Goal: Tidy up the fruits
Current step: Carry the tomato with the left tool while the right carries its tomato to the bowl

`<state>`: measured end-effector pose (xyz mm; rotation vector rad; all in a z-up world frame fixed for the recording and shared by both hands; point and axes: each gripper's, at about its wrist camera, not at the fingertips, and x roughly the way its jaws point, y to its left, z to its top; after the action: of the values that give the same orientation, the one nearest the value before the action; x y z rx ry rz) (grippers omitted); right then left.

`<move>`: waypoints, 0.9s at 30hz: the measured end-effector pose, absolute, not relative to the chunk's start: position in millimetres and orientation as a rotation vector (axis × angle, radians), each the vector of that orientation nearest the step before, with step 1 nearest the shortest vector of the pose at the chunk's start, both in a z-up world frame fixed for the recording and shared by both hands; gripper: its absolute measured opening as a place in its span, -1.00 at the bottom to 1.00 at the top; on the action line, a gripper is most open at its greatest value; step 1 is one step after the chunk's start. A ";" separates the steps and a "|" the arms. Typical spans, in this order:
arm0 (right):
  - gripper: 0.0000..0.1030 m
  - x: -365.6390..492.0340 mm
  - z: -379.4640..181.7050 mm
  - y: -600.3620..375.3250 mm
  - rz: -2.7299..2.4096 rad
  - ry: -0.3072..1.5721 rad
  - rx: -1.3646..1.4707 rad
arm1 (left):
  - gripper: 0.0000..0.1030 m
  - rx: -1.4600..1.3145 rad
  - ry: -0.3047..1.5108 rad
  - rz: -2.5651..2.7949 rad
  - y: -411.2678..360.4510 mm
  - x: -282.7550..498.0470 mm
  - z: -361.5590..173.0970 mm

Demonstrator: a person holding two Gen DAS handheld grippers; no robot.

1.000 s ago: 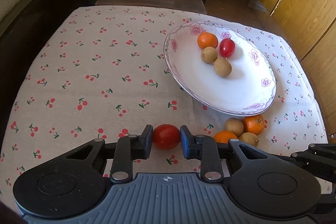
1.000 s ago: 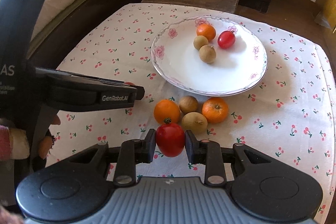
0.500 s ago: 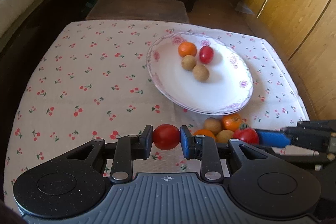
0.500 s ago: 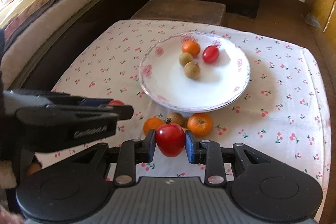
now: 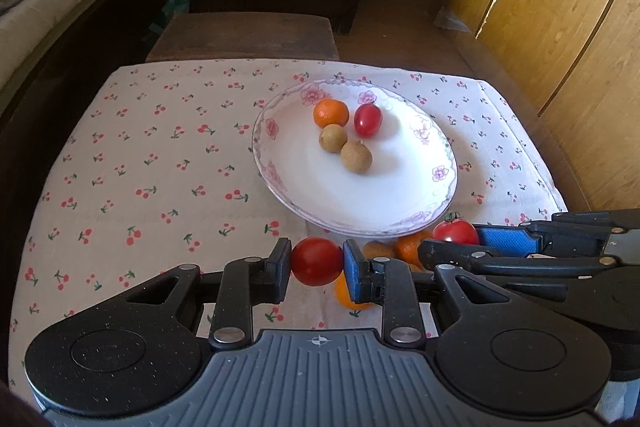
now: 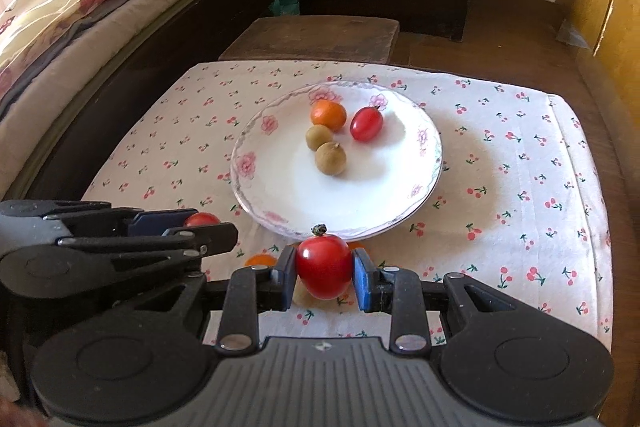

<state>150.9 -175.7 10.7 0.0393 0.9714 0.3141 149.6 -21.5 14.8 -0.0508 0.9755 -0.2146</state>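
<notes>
Fruits lie partly on the white round floral-rimmed plate that stands on the cherry-print cloth-covered table: a small orange mandarin, an oval red tomato and two round brown longans sit together on the plate's far half. Just beside the plate's near rim, more orange and brown fruit rests on the cloth, mostly hidden behind the grippers. At that near rim the left gripper is clamped on a round red tomato, pads pressing both sides. To its right, the right gripper likewise pinches a larger red tomato with a dark stem between its blue pads.
</notes>
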 end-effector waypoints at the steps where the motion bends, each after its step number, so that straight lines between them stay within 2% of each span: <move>1: -0.40 151.9 11.0 -176.3 0.311 0.970 0.042 | -0.31 -0.054 0.975 -0.216 -21.9 150.7 15.3; 27: -0.40 190.4 7.4 -189.0 0.229 0.959 0.088 | -0.34 -0.080 0.966 -0.195 -35.9 188.0 16.2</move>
<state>190.4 -189.0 7.4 0.0880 0.9593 0.2285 188.0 -35.9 16.2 -0.0804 0.9664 -0.1945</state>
